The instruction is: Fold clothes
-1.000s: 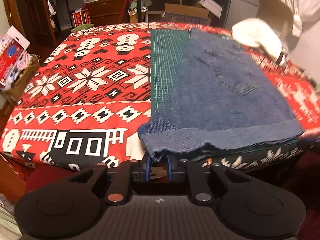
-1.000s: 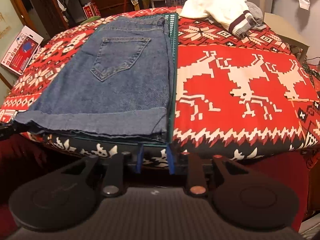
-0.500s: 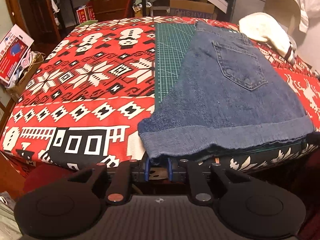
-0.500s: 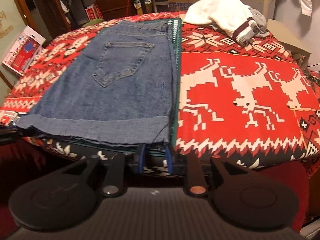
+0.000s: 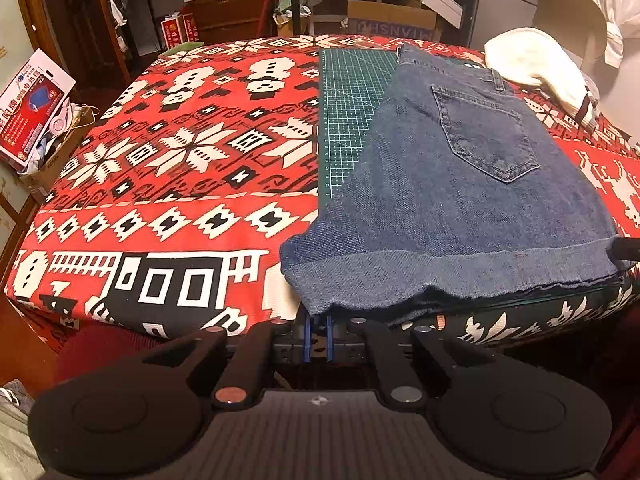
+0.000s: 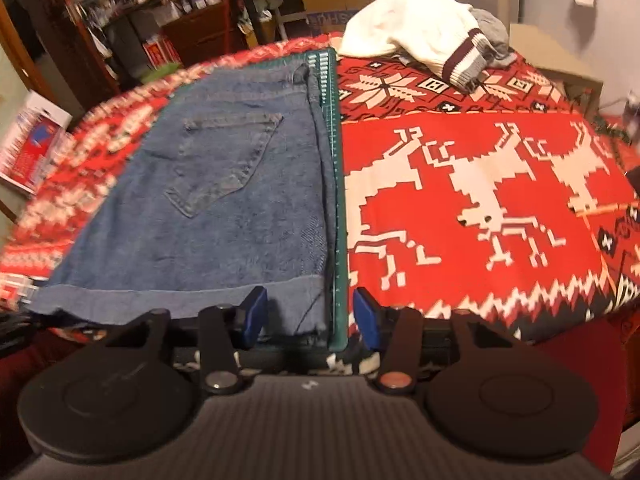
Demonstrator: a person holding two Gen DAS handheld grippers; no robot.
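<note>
Right gripper (image 6: 310, 312) has just been opening, its blue pads now apart astride the shorts' (image 6: 208, 208) hem corner without pressing it, while the left gripper (image 5: 318, 326) sits pinched together at the hem's six o'clock corner, shorts flat on the green mat (image 5: 352, 100).

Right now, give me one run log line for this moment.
left gripper: shut on denim shorts hem | right gripper: jaws just opened, astride hem corner | shorts: flat on green mat

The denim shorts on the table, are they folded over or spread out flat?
Folded in half lengthwise. The denim shorts show one back pocket only, their cuffed hem has stacked layers at the near edge, and half the green cutting mat lies bare.
</note>
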